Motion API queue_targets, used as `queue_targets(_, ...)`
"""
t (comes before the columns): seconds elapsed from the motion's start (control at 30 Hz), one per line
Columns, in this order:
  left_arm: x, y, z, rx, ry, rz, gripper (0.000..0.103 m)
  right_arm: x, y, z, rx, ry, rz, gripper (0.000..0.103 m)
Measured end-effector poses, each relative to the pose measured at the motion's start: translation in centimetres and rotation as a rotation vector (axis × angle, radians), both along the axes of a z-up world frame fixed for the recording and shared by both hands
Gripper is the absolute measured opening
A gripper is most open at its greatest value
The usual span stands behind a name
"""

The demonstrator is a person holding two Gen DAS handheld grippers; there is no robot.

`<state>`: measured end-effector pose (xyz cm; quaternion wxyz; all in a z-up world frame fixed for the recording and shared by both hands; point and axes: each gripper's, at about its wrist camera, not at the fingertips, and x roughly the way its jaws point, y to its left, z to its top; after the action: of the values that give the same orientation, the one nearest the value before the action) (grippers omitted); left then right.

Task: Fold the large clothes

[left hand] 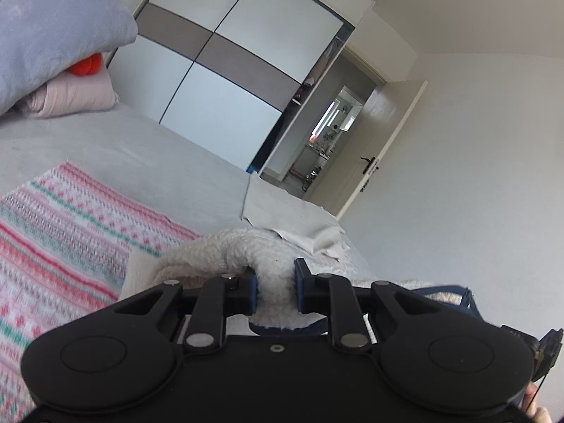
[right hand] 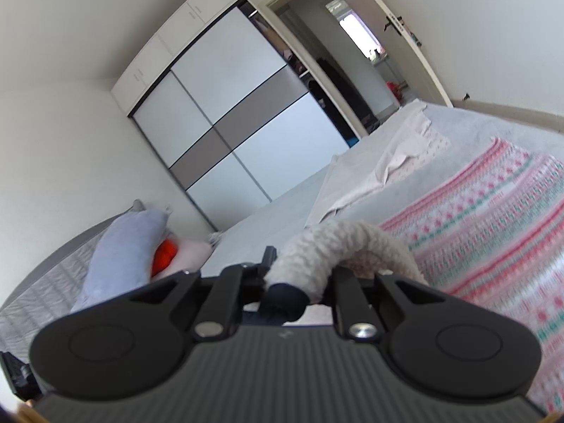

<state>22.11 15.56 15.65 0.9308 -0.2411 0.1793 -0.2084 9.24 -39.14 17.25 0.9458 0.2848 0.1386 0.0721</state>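
A garment with cream fleece lining (left hand: 225, 250) and a dark navy outer side is lifted above the bed. My left gripper (left hand: 275, 283) is shut on a thick fold of that fleece, its blue pads pressing both sides. In the right wrist view a roll of the same fleece garment (right hand: 338, 243) arches over my right gripper (right hand: 299, 282), which is shut on it, with a navy edge poking out below. Most of the garment hangs under the grippers, out of sight.
A pink, white and green patterned blanket (left hand: 60, 232) (right hand: 493, 211) lies on the grey bed (left hand: 141, 148). A pale sheet (right hand: 380, 169) is crumpled near the far corner. Pillows (left hand: 53, 35) are stacked at the head. A sliding-door wardrobe (right hand: 232, 112) and an open door (left hand: 380, 141) stand beyond.
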Motion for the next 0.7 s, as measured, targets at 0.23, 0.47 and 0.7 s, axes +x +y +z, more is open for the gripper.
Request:
queue_targets(0.23, 10.4, -2.1, -2.4, 0.064, 0.003, 0.082, 0.021, 11.0, 0.3, -2.8, -0.049, 0.035, -0.069, 0.012)
queue_targets(0.47, 20.6, -3.9, -10.5, 0.142, 0.058, 0.118, 0.025, 21.5, -1.5, -10.7, -0.042, 0.152, -0.131, 0.012)
queue_targets(0.7, 25.0, -2.9, -16.7, 0.035, 0.209, 0.101, 0.027, 26.2, -1.9, -18.8, -0.032, 0.306, -0.140, 0.012)
